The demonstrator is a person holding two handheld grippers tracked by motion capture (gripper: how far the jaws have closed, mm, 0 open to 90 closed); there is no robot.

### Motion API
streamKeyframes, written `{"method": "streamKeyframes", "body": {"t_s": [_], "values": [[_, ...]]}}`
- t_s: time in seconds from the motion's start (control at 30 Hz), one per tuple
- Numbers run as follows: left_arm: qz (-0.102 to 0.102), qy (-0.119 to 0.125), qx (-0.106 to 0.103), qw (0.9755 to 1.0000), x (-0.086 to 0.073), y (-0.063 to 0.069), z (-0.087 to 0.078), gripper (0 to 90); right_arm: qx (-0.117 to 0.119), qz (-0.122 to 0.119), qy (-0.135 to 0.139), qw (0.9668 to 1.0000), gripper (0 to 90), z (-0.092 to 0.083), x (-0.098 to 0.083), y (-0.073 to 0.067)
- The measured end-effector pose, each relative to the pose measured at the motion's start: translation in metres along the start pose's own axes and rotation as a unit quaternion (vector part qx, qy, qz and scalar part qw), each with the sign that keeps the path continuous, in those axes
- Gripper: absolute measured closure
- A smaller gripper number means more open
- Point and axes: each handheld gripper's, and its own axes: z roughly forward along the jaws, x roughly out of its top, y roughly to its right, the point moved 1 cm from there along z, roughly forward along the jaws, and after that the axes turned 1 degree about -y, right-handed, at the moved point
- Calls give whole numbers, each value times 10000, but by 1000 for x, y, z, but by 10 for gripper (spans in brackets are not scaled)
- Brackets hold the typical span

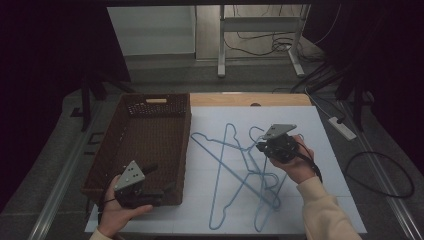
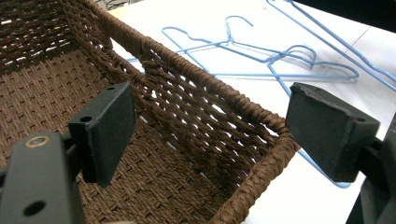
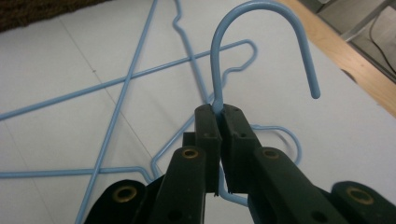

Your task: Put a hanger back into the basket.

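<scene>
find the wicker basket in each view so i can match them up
High view: the wicker basket sits left of centre, with the left gripper at its near corner.
Left gripper view: its wall and corner run between the open jaws.
Right gripper view: a dark strip, top left.
Shared landmark: blue hangers.

Blue wire hanger (image 3: 261,28), hook upward, neck pinched, above other tangled hangers (image 1: 235,175).
</scene>
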Motion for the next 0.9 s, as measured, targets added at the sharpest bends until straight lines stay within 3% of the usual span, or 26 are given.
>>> {"method": "streamKeyframes", "body": {"t_s": [0.27, 0.53, 0.9], "values": [[24, -10, -7, 10000, 1, 2, 0, 176, -112, 372, 398, 9985, 864, -19, 1, 5], [27, 1, -39, 10000, 4, 5, 0, 180, -267, 714, 775, 9941, 864, -33, 7, 4], [51, 13, -158, 9999, 15, 13, 5, 187, -312, 796, 1088, 9904, 864, -37, 16, -6]]}}
